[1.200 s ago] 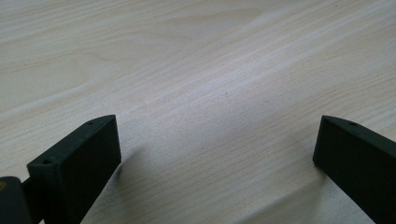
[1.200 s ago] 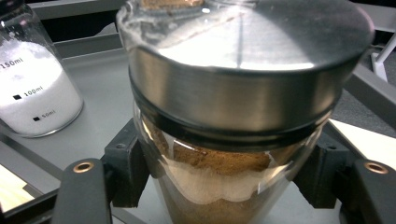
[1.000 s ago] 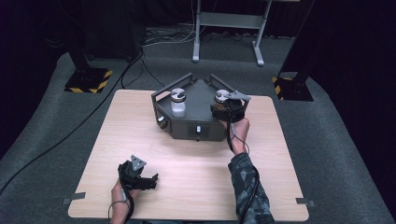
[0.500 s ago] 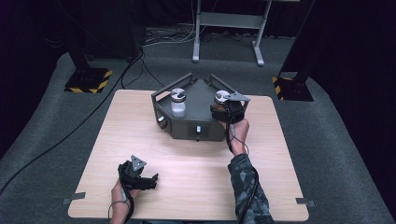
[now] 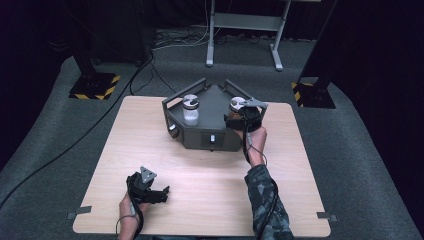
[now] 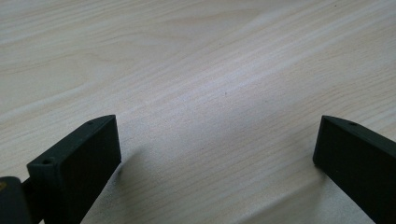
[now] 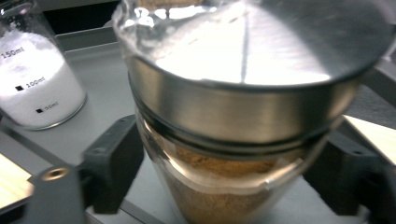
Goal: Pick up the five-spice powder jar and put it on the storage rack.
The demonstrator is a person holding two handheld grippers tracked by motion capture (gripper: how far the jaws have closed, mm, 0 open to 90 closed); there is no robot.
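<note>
**Right claw around a lidded glass jar of brown powder**

High view: a dark angular tray [image 5: 200, 135] sits at the far middle of the desk [image 5: 150, 150]. On it stand two jars: one with white powder [image 5: 190, 110] at the left, and one at the right [image 5: 235, 106] where the right claw [image 5: 239, 116] has reached in. The left claw [image 5: 159, 194] rests low near the desk's near edge, well apart from the tray.

Left gripper view: the two black jaws stand wide apart over bare wood, with nothing between them.

Right gripper view: the jaws flank the glass body of the brown-powder jar [image 7: 224, 186], just below its metal lid [image 7: 261, 60]. They look pressed against the glass on both sides, though I cannot tell how firmly. The white-powder jar [image 7: 37, 84], marked with volume lines, stands behind to the left.

Judged from this, the jar is rigid, smooth and breakable, and moderately heavy with its fill. The glass just under the lid band seems the best hold, since the band could stop slipping; squeeze gently and keep it upright.
</note>
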